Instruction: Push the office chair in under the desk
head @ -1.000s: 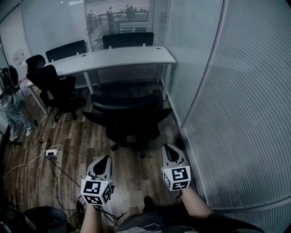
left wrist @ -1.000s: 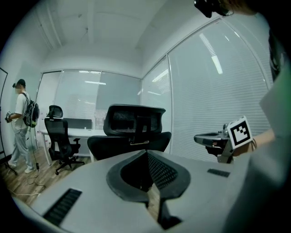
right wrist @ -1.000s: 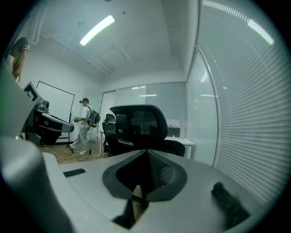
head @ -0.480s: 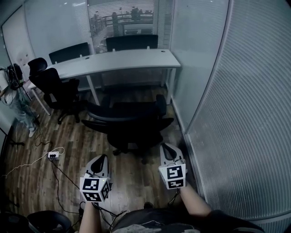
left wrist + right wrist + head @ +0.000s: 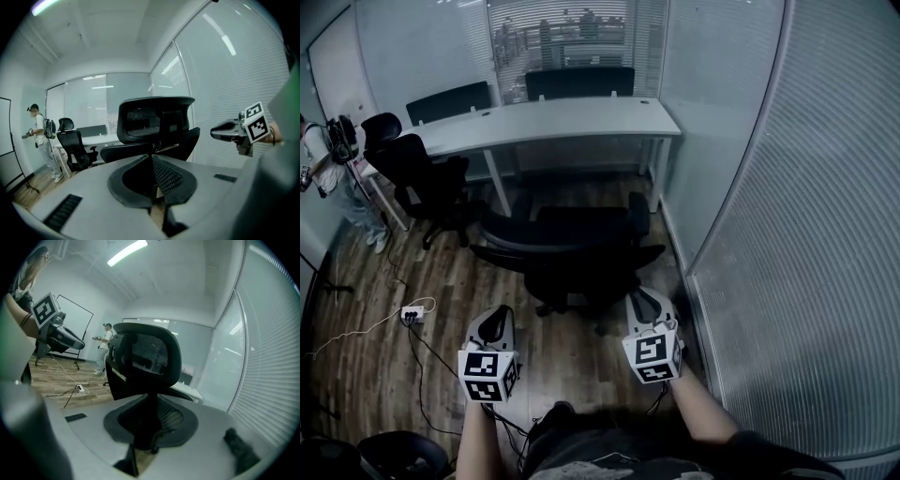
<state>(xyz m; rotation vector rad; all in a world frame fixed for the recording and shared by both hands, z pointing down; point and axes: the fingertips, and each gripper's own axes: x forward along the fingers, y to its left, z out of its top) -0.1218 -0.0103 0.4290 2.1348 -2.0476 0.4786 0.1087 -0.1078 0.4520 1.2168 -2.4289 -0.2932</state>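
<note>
Black mesh office chair (image 5: pixel 567 248): it stands on the wood floor just near of the white desk (image 5: pixel 553 120), its back towards us. We judge it not yet tucked under.
Swivel risk: the chair looks free to turn and roll, so a push from one side only could spin it rather than send it straight.
Collision risk: if it veers right, an armrest may catch the desk leg (image 5: pixel 659 173) or brush the glass partition (image 5: pixel 787 234). If it veers left, it heads towards the second chair (image 5: pixel 417 173).
Slip risk: narrow closed tips on a curved backrest could skid off or poke into the mesh.
Floor risk: the cable and power strip (image 5: pixel 411 314) lie on the near left, close to where we step.
Left gripper (image 5: pixel 497 319): its jaws are closed on nothing. It hangs near of the chair, apart from it, aimed at the backrest.
Right gripper (image 5: pixel 645 305): its jaws are all but together and just starting to part, with nothing between them. It is also clear of the chair, close to its near right side.
Bystander: a person (image 5: pixel 328 159) stands at the far left, well away from the chair's path.
</note>
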